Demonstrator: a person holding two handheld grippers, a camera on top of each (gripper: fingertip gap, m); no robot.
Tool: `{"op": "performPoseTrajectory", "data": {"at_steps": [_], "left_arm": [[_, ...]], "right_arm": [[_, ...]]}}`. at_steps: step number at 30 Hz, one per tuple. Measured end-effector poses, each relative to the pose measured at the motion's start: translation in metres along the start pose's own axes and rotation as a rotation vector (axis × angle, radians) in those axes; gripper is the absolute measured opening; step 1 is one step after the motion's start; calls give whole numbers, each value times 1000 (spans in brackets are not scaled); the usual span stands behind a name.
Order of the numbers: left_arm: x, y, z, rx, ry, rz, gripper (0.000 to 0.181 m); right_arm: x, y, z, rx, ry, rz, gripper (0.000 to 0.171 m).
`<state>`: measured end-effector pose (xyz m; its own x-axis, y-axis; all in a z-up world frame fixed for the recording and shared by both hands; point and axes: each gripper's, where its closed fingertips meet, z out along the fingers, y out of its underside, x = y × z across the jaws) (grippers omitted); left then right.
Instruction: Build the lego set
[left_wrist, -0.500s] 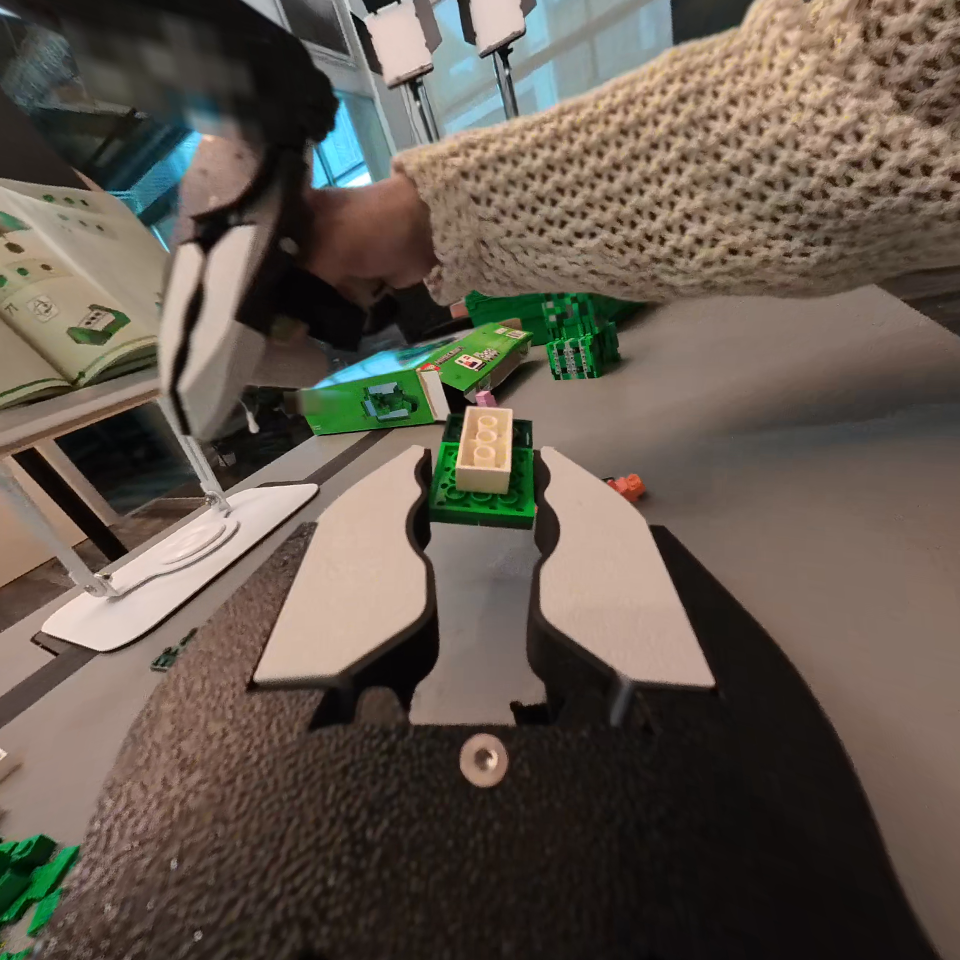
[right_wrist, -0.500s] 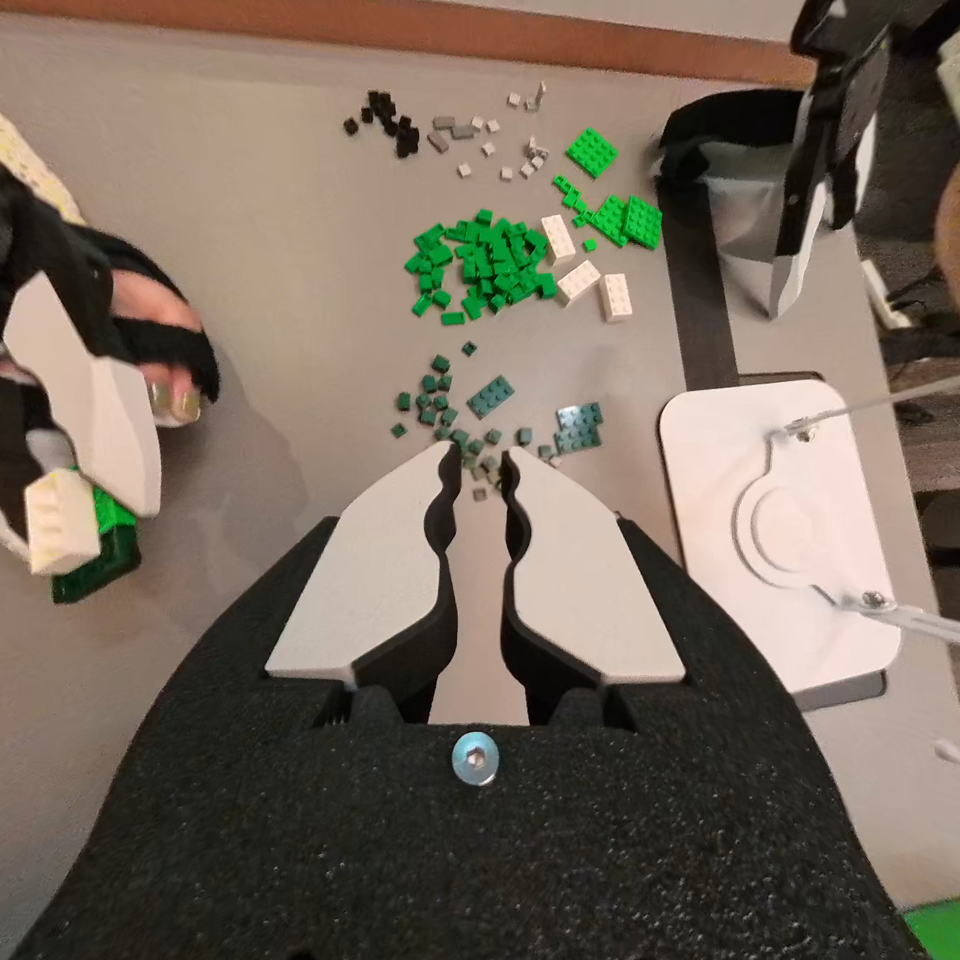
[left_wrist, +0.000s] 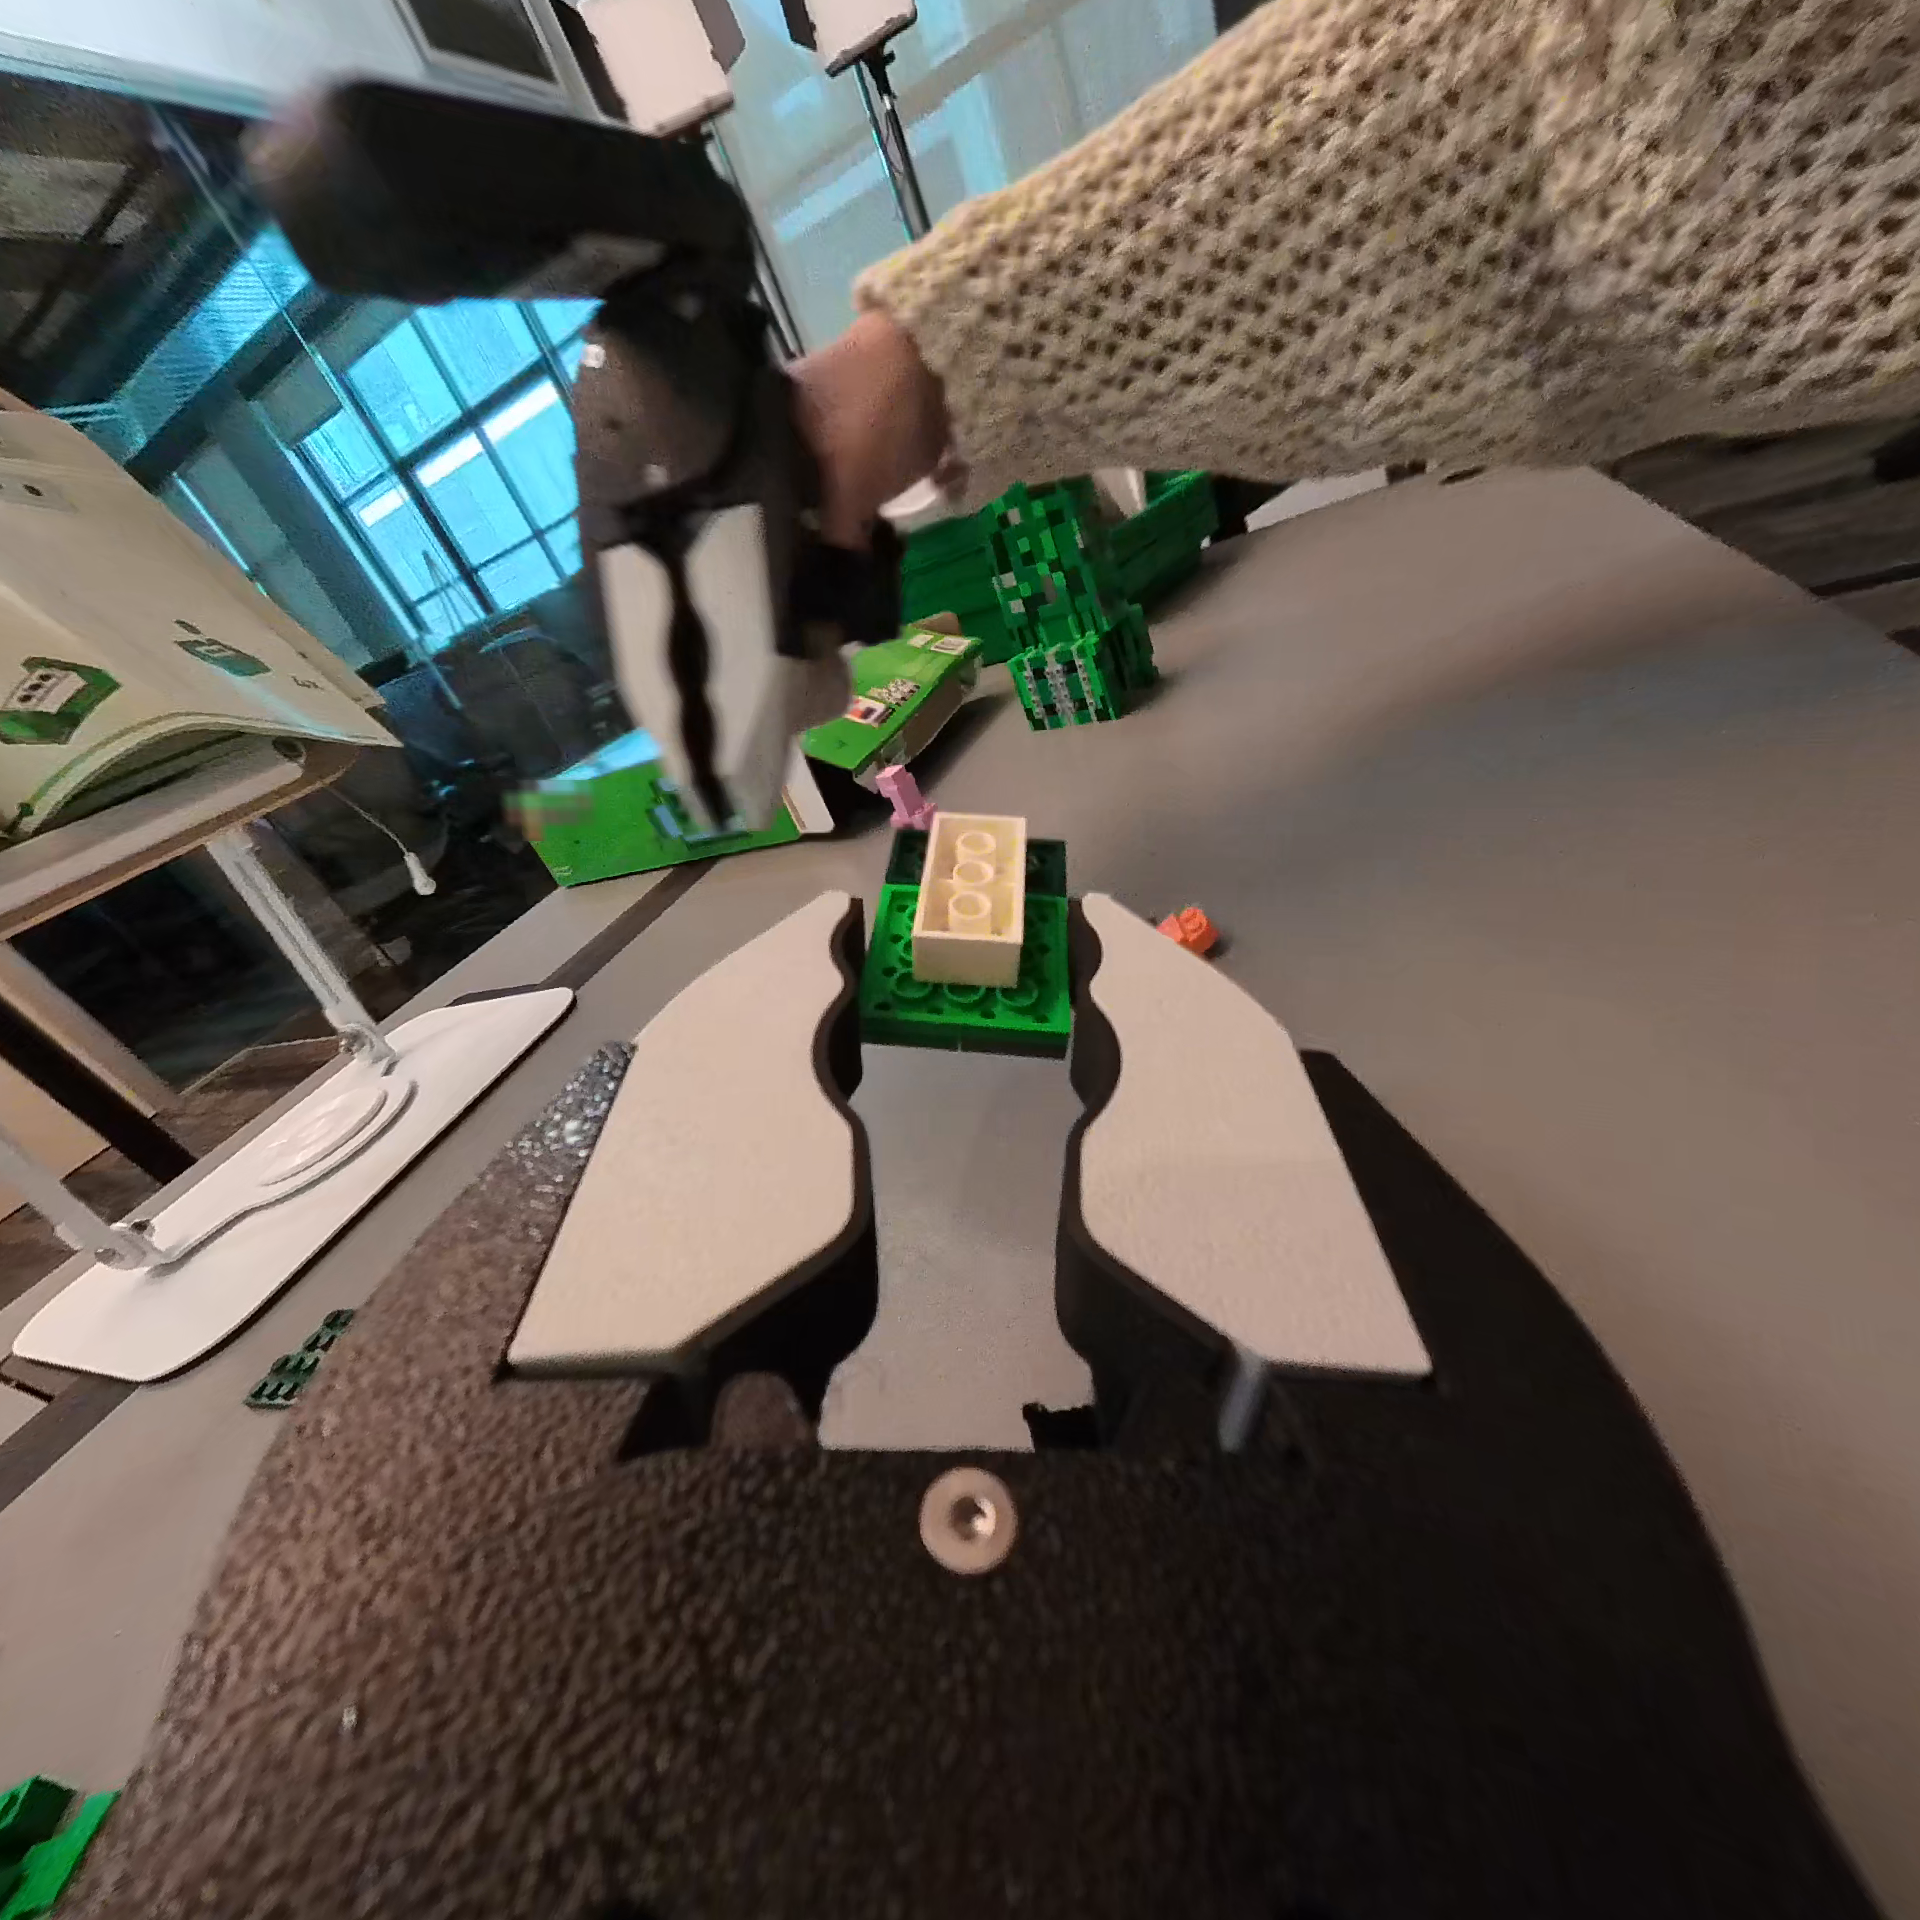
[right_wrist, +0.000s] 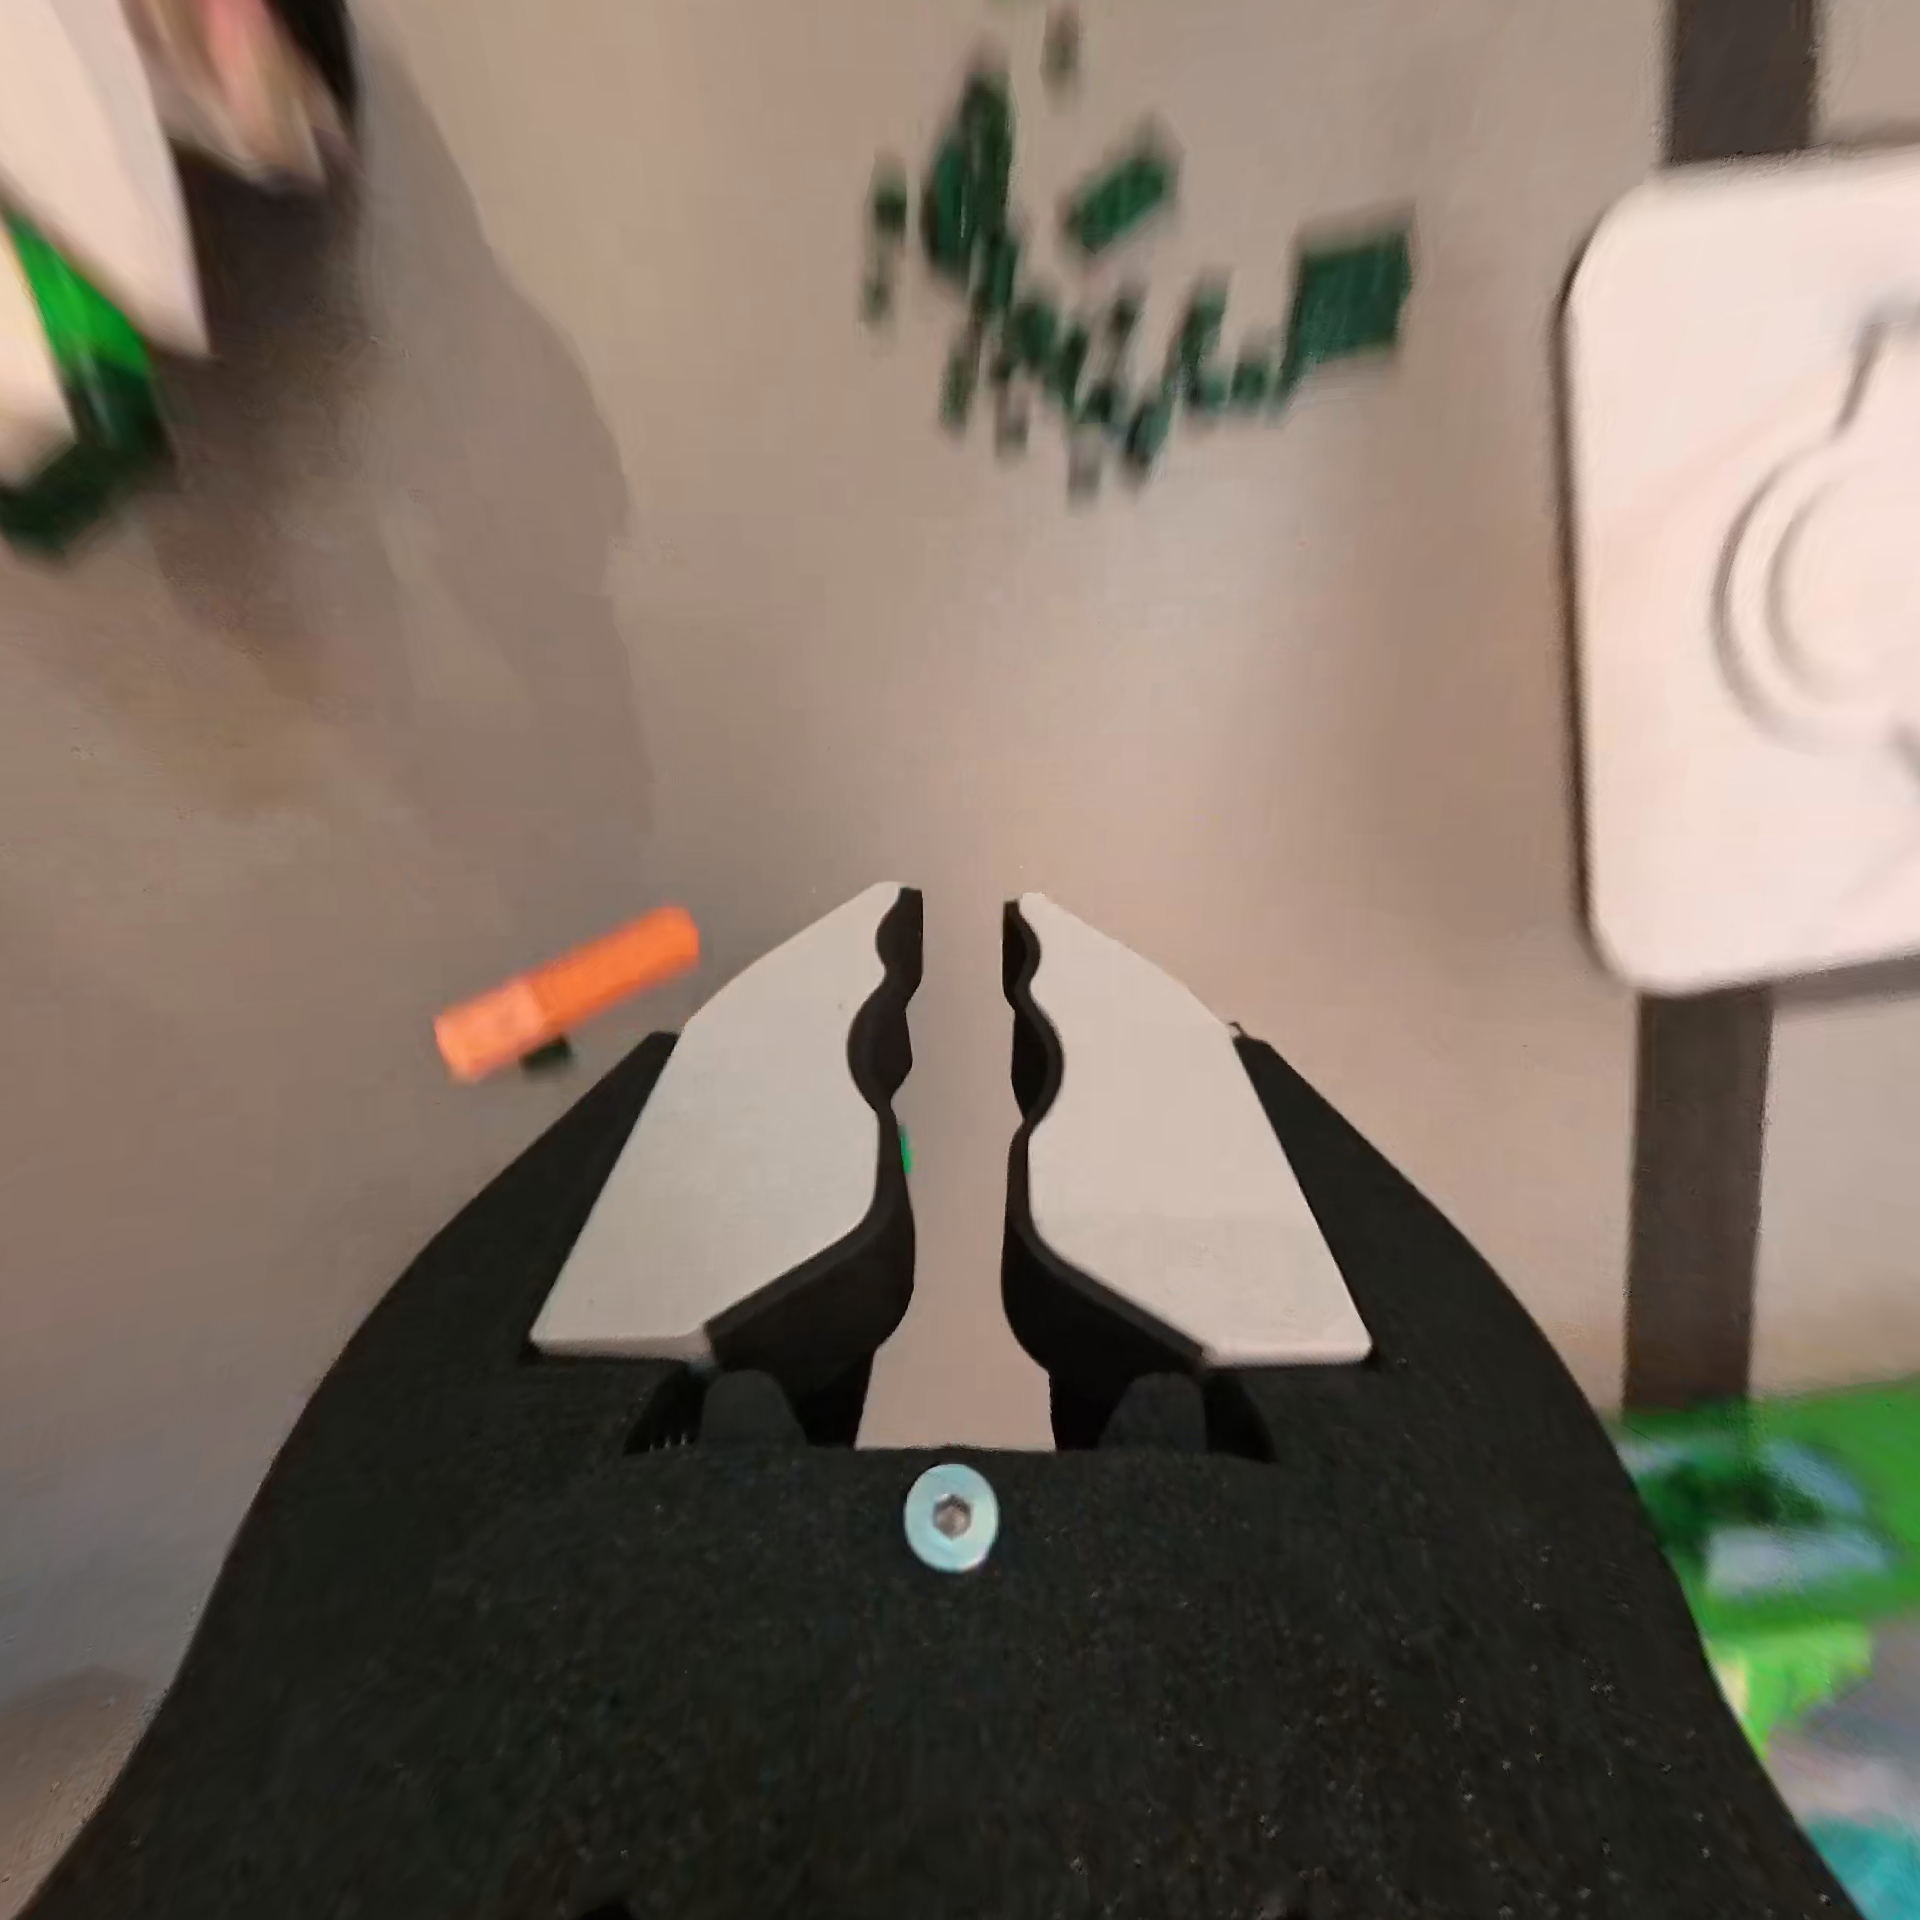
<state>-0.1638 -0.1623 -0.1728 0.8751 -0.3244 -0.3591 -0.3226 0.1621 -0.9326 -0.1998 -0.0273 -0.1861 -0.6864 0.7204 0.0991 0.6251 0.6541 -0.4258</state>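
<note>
Left wrist view: our left gripper (left_wrist: 966, 935) is clamped on a small sub-build, a bright green plate (left_wrist: 966, 1003) with a cream brick (left_wrist: 971, 909) stuck on it and a darker green piece (left_wrist: 1044, 864) behind. It's held just above the grey table (left_wrist: 1507, 831), underside tubes facing the camera.

Right wrist view: heavy motion blur here. Our right gripper (right_wrist: 961, 914) carries nothing; its fingers stand a narrow gap apart, so we call it released. The sub-build shows way off at 10 o'clock (right_wrist: 88, 343).

Done so far: only that little stack, as far as we can see. A bigger green blocky model (left_wrist: 1075, 634) sits at 12 o'clock in the left view, well apart; we can't tell whether it belongs to this build.

Still loose: a scatter of dark green bits (right_wrist: 1091, 312) at 12 o'clock in the right view, an orange piece (right_wrist: 566, 987) just beside the right gripper's left finger at 9 o'clock, and a tiny pink piece (left_wrist: 902, 790) just past the sub-build.

Reference stuff: the instruction booklet (left_wrist: 125, 665) is propped on a white stand (left_wrist: 301, 1164) at 9 o'clock, and a green box (left_wrist: 665, 821) lies flat behind.

Progress guess: early days. Most parts are unattached, so our next job is probably grabbing another piece with the free claw.
</note>
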Motion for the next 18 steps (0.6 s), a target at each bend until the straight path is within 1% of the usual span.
{"op": "performPoseTrajectory", "data": {"at_steps": [2, 4, 5, 10, 15, 16, 18], "left_arm": [[3, 2, 2, -19, 12, 20, 36], [7, 4, 3, -31, 31, 37, 36], [8, 5, 4, -38, 37, 43, 36], [13, 7, 6, -55, 61, 67, 36], [17, 8, 6, -65, 77, 86, 36], [17, 9, 6, -66, 79, 88, 36], [18, 9, 6, -67, 83, 94, 36]], "right_arm": [[-14, 46, 1, -125, -27, 11, 16], [-25, 76, 7, -222, -38, -20, 23], [-26, 86, 10, -263, -24, -50, 23], [-27, 98, 23, -420, -59, -121, 19], [-20, 102, 35, -576, -86, -187, 23], [-19, 102, 37, -595, -92, -194, 22], [-17, 103, 39, -623, -93, -202, 8]]}}
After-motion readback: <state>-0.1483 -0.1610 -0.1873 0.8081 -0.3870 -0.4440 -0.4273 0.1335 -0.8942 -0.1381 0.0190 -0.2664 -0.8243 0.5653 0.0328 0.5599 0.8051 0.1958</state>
